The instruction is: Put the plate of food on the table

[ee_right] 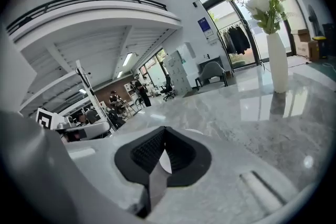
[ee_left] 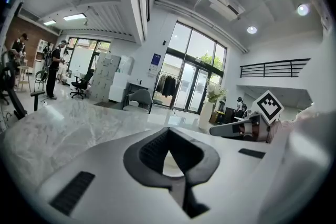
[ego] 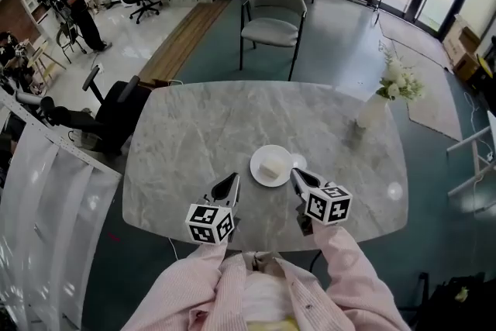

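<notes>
Wide tabletop [ego: 194, 136] around plate [ego: 261, 156]; vase [ego: 370, 112] far right

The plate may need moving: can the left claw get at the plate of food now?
Probably yes. The plate lies close to the left claw on the table, with nothing between; its shut jaws would have to open first.

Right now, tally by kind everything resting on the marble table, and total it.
Plate: 1
Food piece: 1
Vase with flowers: 1
Total: 3
</notes>
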### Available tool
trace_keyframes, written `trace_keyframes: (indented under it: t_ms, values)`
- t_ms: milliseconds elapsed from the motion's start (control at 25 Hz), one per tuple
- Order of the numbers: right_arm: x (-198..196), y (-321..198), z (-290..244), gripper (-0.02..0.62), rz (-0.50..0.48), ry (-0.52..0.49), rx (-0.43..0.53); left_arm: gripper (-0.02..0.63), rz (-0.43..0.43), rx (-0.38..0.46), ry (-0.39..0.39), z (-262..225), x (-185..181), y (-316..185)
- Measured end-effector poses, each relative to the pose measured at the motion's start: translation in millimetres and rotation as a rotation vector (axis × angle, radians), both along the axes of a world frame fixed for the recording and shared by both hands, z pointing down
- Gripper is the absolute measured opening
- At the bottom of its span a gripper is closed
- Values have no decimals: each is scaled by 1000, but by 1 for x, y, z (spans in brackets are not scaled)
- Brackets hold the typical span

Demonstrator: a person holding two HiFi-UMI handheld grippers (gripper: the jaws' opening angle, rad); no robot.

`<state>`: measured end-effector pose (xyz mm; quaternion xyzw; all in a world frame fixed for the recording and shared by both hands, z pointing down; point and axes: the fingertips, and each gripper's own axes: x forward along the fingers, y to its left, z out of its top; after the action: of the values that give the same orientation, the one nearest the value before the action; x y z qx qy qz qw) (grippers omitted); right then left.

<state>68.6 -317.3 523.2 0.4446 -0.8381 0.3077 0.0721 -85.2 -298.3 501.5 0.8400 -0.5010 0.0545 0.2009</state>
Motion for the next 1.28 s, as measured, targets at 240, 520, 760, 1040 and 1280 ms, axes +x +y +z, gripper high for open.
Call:
trace_keyframes:
  t_ms: [240, 520, 760, 1040, 1280]
  values:
    - [-1, 5, -28, 6, -12, -71, 62, -9, -30, 68, 7, -23, -13, 5]
    - [-2, 11, -55, 6, -26, -112, 143, -9, -41, 164, -28, -53, -23, 11]
    - [3, 17, -71, 5, -26, -138, 205, -9, -66, 207, -29, -66, -31, 15]
    - [8, 22, -86, 5, -17, -156, 245, -9, -78, 232, -29, -77, -31, 22]
    - [10, 24, -90, 5, 1, -167, 267, -9, -84, 245, -39, -80, -35, 24]
